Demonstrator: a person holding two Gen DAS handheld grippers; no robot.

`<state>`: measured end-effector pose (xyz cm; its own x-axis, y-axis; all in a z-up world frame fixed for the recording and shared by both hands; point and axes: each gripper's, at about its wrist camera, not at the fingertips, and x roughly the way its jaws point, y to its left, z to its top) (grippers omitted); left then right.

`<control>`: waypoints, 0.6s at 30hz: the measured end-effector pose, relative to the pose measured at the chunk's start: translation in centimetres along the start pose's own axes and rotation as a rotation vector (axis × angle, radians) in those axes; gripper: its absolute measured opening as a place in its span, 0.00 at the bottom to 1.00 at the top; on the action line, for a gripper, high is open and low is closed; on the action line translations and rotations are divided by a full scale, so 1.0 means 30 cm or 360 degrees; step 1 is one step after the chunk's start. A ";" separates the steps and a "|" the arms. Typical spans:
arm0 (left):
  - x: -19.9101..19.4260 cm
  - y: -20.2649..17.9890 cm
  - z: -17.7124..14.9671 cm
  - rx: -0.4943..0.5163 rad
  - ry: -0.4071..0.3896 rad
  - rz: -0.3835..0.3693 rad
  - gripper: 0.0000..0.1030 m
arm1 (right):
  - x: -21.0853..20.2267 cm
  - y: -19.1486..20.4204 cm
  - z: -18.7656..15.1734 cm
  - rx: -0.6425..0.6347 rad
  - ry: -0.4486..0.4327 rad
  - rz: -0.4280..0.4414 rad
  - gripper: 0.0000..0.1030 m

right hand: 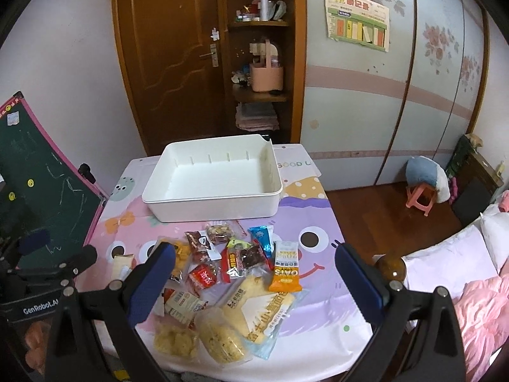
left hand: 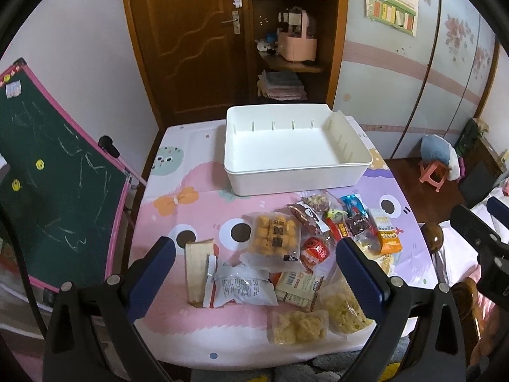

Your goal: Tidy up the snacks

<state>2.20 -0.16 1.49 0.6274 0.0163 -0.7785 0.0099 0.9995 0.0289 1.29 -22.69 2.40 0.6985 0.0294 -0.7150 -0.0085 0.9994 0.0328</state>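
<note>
Left wrist fisheye: left gripper (left hand: 254,267) high over the snack pile (left hand: 292,254), fingers wide apart, nothing held. Likewise the right gripper (right hand: 254,273), spread and bare.

Nearest the grippers, two clear packs of puffed yellow pieces (left hand: 297,328); likely light, crushable, slick film. Best pinched at a sealed edge, not across the middle. Just beyond, white crinkled packet (left hand: 241,288) and orange oat bar (right hand: 284,269), stiffer. Farther, small red and blue wrappers, overlapping. Beyond the pile, near but not touching, white bin (left hand: 296,180), nothing inside.
</note>
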 end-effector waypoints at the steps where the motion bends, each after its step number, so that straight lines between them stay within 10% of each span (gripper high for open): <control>1: -0.001 -0.001 0.003 0.0002 -0.0002 0.0010 0.98 | -0.005 0.003 0.000 -0.0011 -0.0010 0.0002 0.98; 18: -0.025 0.028 0.016 -0.0064 -0.0050 -0.0019 0.98 | -0.039 0.020 0.016 -0.0034 -0.0026 0.0134 0.98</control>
<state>2.13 0.65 2.39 0.6517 0.0040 -0.7585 -0.0135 0.9999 -0.0063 0.80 -22.12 3.58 0.7060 0.1134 -0.6991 -0.0830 0.9935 0.0774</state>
